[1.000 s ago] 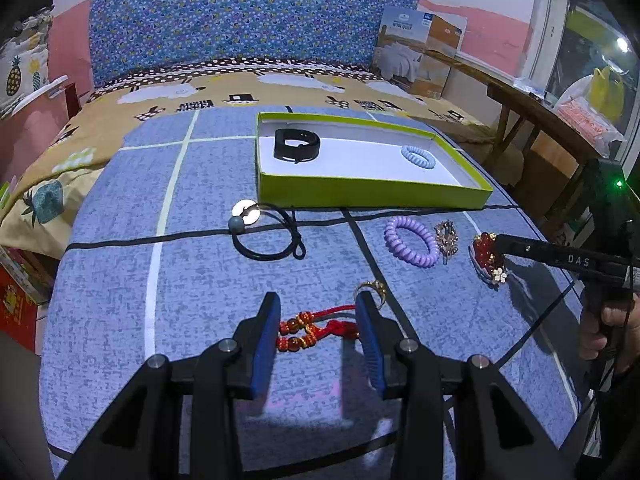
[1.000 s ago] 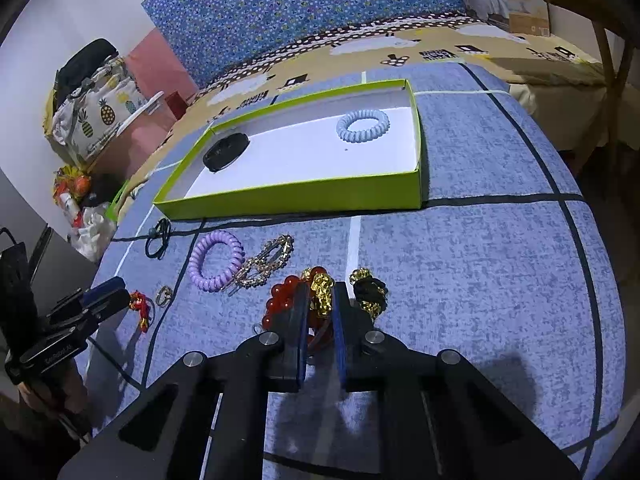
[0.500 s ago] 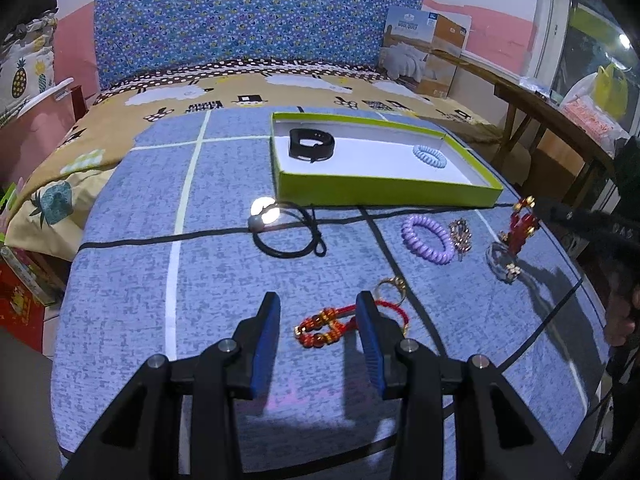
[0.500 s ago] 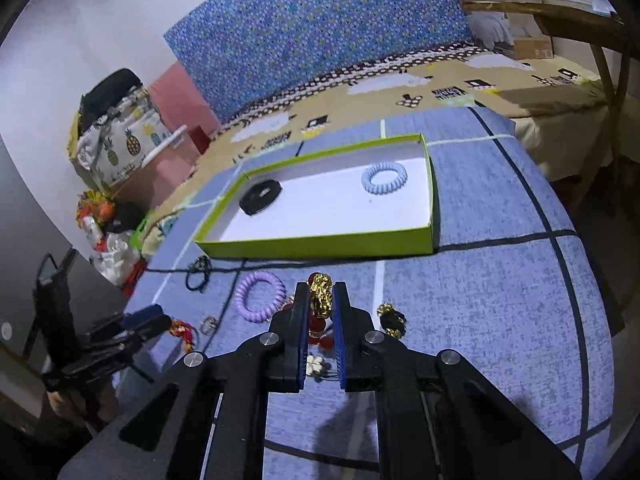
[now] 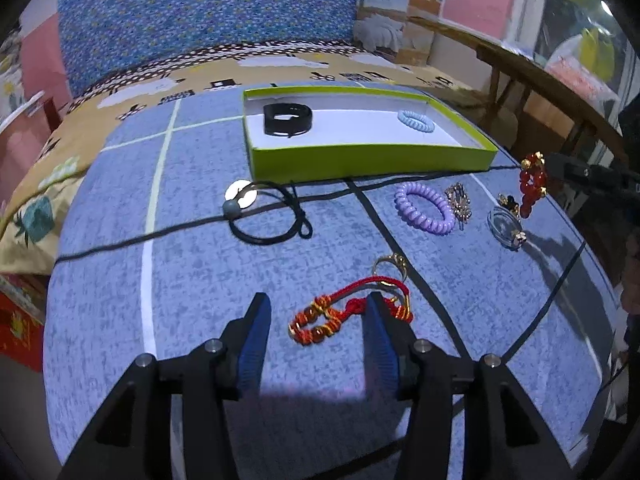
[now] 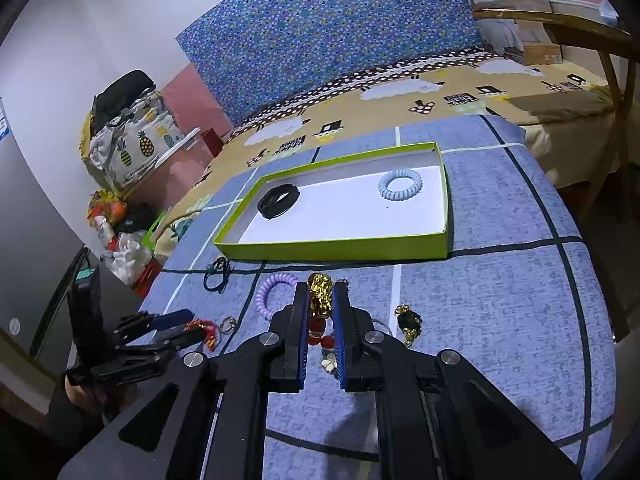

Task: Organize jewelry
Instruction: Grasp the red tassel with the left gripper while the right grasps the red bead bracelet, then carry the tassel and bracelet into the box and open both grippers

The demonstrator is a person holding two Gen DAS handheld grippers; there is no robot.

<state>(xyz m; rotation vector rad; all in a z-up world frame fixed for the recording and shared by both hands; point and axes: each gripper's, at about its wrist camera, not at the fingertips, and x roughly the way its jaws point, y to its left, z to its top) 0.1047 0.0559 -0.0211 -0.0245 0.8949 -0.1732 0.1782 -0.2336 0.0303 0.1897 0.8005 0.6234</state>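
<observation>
My right gripper [image 6: 320,300] is shut on a red bead bracelet with a gold charm [image 6: 320,294] and holds it above the table; it also shows in the left wrist view [image 5: 531,182]. My left gripper [image 5: 316,312] is open, low over a red cord bracelet [image 5: 320,320] and a gold ring [image 5: 390,264]. The green tray [image 5: 360,158] holds a black band [image 5: 287,119] and a light blue coil tie [image 5: 416,121]. On the cloth lie a purple coil tie [image 5: 424,213], a metal hair clip [image 5: 459,204], a black-gold piece [image 6: 408,320] and a black cord necklace [image 5: 266,216].
The table has a blue grid cloth [image 5: 200,272]. A clear bangle [image 5: 505,231] lies under the hanging bracelet. A bed with a patterned headboard [image 5: 200,12] stands behind, a wooden table [image 5: 540,84] at the right, and bags [image 6: 128,144] at the left.
My right gripper has lifted the red bead bracelet higher off the table. My left gripper has stayed open over the red cord bracelet, shifting slightly.
</observation>
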